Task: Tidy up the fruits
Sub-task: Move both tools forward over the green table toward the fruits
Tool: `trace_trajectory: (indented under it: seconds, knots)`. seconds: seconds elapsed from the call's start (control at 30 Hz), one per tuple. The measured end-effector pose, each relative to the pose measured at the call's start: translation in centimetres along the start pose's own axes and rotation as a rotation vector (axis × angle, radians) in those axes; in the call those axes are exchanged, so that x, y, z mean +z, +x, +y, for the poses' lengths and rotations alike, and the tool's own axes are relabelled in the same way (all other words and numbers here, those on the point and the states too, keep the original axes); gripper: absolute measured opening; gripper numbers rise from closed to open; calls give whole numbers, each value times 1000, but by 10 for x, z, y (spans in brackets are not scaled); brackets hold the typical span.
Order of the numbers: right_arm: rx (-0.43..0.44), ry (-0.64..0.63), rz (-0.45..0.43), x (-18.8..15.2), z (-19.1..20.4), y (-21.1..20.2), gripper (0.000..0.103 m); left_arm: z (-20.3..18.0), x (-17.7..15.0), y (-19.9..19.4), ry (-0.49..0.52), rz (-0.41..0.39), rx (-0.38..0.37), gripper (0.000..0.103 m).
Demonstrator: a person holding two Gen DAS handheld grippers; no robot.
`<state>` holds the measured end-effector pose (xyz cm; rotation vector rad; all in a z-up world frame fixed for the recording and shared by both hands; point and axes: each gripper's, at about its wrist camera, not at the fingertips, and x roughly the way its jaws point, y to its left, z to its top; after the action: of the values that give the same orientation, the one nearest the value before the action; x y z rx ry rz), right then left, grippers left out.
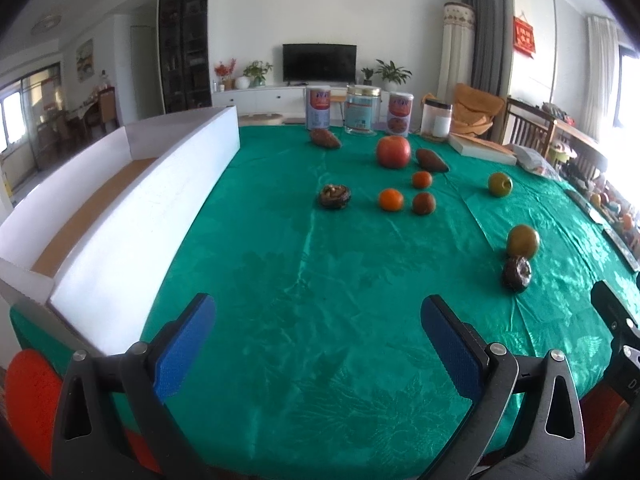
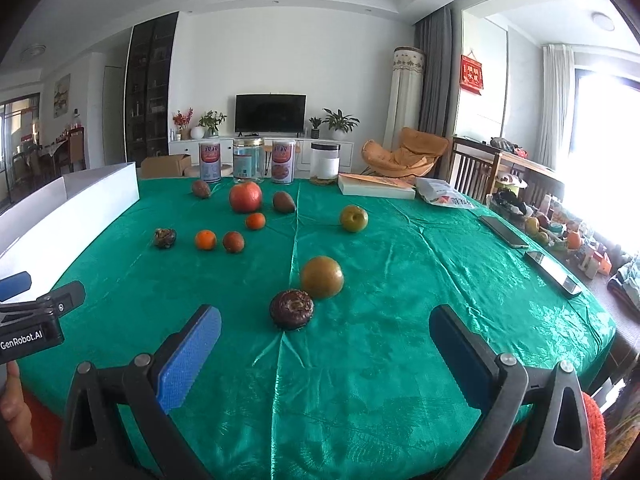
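Observation:
Fruits lie scattered on a green tablecloth (image 1: 304, 280). A red apple (image 1: 393, 151) sits far back, with small oranges (image 1: 391, 199) and brown fruits (image 1: 325, 138) around it. Two green-brown pears (image 2: 322, 277) (image 2: 354, 218) and a dark wrinkled fruit (image 2: 291, 309) lie nearer the right gripper. A white divided box (image 1: 132, 196) stands at the left. My left gripper (image 1: 316, 344) is open and empty above the near cloth. My right gripper (image 2: 324, 356) is open and empty, just short of the dark wrinkled fruit.
Jars and tins (image 1: 362, 114) stand along the far edge with a white book (image 2: 376, 188) and a bag (image 2: 442, 196). Two phones (image 2: 504, 232) lie near the right edge. Chairs stand beyond it.

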<state>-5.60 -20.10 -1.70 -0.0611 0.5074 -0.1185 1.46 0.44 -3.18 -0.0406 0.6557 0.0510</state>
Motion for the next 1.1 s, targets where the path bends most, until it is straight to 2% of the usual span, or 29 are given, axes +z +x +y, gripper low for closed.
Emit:
trace_trajectory:
  seconds: [0.2, 0.43, 0.53, 0.6, 0.7, 0.83, 0.97, 1.1]
  knots:
    - [-17, 10, 22, 0, -5, 5, 103, -2, -2, 3, 30, -30, 12, 102]
    - [1, -3, -1, 0, 2, 3, 103, -3, -4, 3, 40, -40, 16, 102]
    - [7, -4, -4, -2, 2, 6, 103, -2, -5, 7, 35, -18, 13, 102]
    - [21, 1, 10, -4, 3, 11, 103, -1, -7, 15, 28, 26, 0, 102]
    - [50, 12, 76, -10, 3, 23, 103, -1, -13, 30, 32, 92, -4, 102]
    - [84, 25, 214, -23, 5, 49, 103, -4, -23, 51, 56, 181, -11, 102]
    - [101, 30, 267, -33, 8, 62, 103, -5, -29, 63, 65, 230, -15, 102]
    - [110, 36, 319, -41, 7, 72, 103, -3, -30, 63, 62, 230, -27, 102]
